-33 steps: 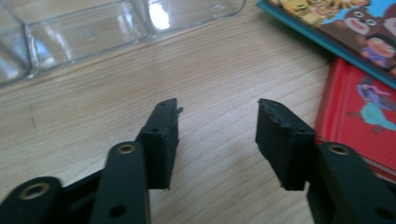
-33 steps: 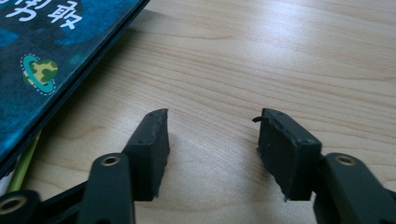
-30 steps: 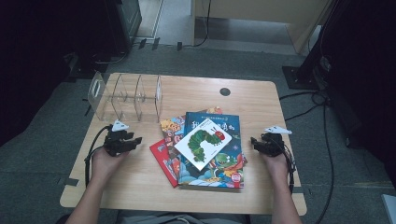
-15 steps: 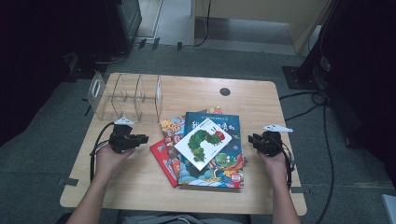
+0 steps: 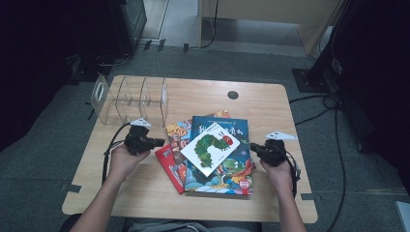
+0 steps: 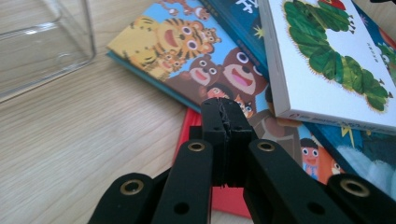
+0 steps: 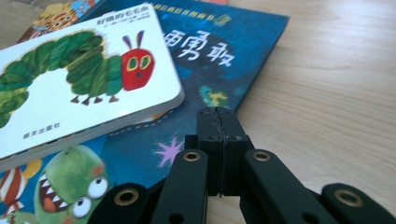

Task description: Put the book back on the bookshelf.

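Fingers of left gripper (image 5: 155, 142) and right gripper (image 5: 255, 149) have just clenched on nothing, flanking the caterpillar book (image 5: 211, 148) atop the pile, probably to lift it toward the clear rack (image 5: 129, 98).

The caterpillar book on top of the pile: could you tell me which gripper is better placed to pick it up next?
Probably the right gripper: it sits beside the caterpillar book, whose corner overhangs nearby. The left gripper faces the tiger book.

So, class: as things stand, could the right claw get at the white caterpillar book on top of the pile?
Probably yes. The right claw sits shut beside the pile, and the caterpillar book lies uncovered on top with nothing between them. The claw must open first.
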A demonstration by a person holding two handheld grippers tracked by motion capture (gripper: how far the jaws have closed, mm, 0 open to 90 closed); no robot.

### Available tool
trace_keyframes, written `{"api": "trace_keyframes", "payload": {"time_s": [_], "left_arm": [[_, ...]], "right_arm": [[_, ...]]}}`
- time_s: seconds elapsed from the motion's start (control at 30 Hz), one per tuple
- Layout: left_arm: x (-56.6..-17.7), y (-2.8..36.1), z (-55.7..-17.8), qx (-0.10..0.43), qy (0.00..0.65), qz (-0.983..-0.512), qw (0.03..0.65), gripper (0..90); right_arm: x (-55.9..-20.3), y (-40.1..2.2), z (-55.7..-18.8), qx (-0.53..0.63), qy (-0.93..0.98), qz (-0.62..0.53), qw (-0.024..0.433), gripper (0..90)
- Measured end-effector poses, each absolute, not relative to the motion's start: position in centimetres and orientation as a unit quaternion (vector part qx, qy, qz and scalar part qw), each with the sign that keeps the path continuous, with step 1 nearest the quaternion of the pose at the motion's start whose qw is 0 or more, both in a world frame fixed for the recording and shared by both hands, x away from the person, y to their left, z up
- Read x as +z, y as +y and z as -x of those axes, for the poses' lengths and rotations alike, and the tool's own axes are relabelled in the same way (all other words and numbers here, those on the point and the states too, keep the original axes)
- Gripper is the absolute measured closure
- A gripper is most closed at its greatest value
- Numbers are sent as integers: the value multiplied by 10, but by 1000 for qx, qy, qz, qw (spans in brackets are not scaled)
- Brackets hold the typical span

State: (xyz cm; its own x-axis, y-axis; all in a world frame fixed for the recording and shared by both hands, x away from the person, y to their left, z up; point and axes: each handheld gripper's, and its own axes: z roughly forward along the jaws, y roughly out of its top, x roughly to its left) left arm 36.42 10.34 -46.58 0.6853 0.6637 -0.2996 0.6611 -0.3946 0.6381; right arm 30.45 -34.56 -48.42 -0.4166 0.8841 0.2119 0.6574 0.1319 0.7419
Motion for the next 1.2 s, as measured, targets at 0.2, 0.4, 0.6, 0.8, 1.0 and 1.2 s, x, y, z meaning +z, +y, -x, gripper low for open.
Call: {"api": "trace_keyframes", "payload": {"time_s": [0.2, 0.4, 0.6, 0.8, 1.0, 1.2], "left_arm": [[-466, 87, -371, -6, 380, -843, 381, 900], [-470, 71, -375, -20, 369, -849, 378, 900], [-476, 57, -376, -30, 360, -855, 372, 900], [-479, 50, -372, -34, 357, -859, 366, 900], [-478, 47, -367, -29, 349, -859, 373, 900], [-478, 53, -363, -44, 357, -854, 375, 900]], "right_arm": [[-487, -337, -302, 403, 741, -520, 133, 897], [-491, -333, -303, 404, 740, -523, 127, 897], [-494, -330, -306, 403, 737, -525, 136, 880], [-495, -329, -311, 403, 735, -526, 142, 893], [-495, -324, -316, 405, 737, -522, 143, 878], [-495, -319, -322, 409, 744, -512, 132, 899]]}}
